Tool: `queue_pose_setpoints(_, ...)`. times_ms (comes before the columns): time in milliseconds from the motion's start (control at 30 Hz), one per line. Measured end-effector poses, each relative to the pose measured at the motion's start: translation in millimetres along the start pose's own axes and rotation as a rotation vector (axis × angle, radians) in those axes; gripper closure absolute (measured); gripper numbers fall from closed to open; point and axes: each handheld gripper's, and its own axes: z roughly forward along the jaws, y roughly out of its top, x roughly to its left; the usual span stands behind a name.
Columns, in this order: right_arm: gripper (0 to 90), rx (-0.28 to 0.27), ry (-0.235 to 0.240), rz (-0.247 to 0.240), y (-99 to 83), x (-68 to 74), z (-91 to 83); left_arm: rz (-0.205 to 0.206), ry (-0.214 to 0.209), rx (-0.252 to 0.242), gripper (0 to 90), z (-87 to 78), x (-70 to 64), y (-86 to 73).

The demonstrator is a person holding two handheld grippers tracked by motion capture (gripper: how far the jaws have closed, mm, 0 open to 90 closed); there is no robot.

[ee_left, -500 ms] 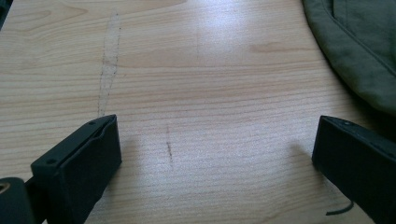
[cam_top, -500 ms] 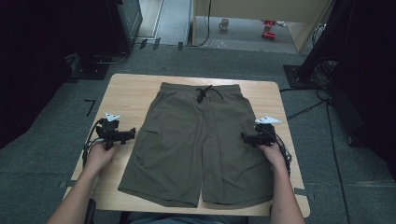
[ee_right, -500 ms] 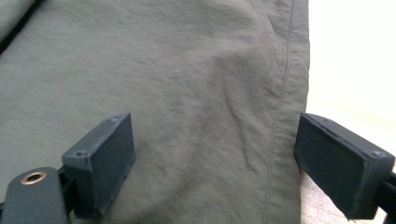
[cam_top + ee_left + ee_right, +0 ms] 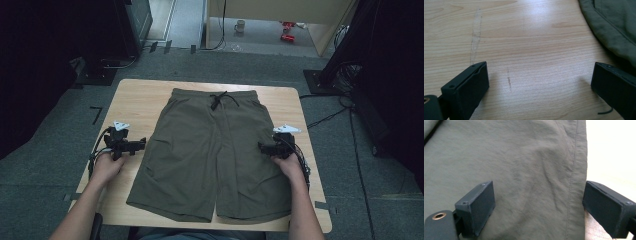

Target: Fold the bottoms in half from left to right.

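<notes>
Olive green shorts (image 4: 210, 150) lie flat on the wooden table (image 4: 140, 100), waistband with a black drawstring (image 4: 220, 100) at the far side. My left gripper (image 4: 142, 143) hovers over bare wood just left of the shorts' left leg, its jaws wide apart with nothing between them (image 4: 539, 85); the shorts' edge (image 4: 616, 30) lies to the upper right. My right gripper (image 4: 261, 147) is over the right leg, open, its jaws straddling the side seam (image 4: 571, 185) of the fabric (image 4: 524, 170).
The table sits on grey carpet. Black stands and cables (image 4: 330, 117) lie around it, and a mug (image 4: 240, 25) sits on the floor far behind. Bare wood runs along both sides of the shorts.
Both grippers have edged slightly inward toward the shorts. The shorts have not moved.
</notes>
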Motion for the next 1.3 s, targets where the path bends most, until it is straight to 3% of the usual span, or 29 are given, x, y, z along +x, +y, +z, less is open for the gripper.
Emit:
queue_pose_setpoints(200,10.4,0.0,-0.004,0.004,-0.3,0.4,-0.3,0.05,-0.025,0.009,1.5,-0.9,-1.7,-1.0)
queue_pose_setpoints(300,10.5,-0.001,-0.003,0.004,-0.3,0.4,-0.3,0.085,-0.06,0.013,1.5,-2.3,1.9,-1.8)
queue_pose_setpoints(400,11.0,0.0,-0.002,0.006,-0.1,0.4,-0.3,0.097,-0.073,0.03,2.3,-4.0,3.4,-0.2)
queue_pose_setpoints(500,14.2,0.008,-0.003,0.009,1.4,-0.5,-1.3,0.091,-0.07,0.029,13.5,-7.3,4.3,0.8)
queue_pose_setpoints(700,19.5,0.037,0.008,0.034,5.7,-4.0,-3.6,0.125,-0.109,0.051,15.1,-10.6,4.6,0.5)
queue_pose_setpoints(733,20.4,0.039,0.009,0.045,6.9,-5.1,-4.8,0.134,-0.144,0.057,15.8,-12.8,5.3,0.5)
queue_pose_setpoints(800,20.5,0.036,0.009,0.057,8.7,-5.9,-6.7,0.143,-0.154,0.052,21.7,-14.6,5.3,0.6)
queue_pose_setpoints(833,21.0,0.032,0.007,0.06,10.0,-6.3,-7.9,0.146,-0.159,0.055,25.5,-15.5,4.8,0.6)
queue_pose_setpoints(1000,23.0,0.01,0.018,0.106,17.7,-6.8,-13.5,0.145,-0.2,0.074,26.0,-18.0,5.0,1.2)
queue_pose_setpoints(1200,22.3,0.001,0.026,0.083,24.4,-1.6,-13.7,0.131,-0.241,0.087,26.3,-22.4,6.7,-0.8)
queue_pose_setpoints(1300,22.7,-0.006,0.035,0.073,27.2,1.6,-12.6,0.139,-0.24,0.086,26.3,-24.9,7.4,-2.7)
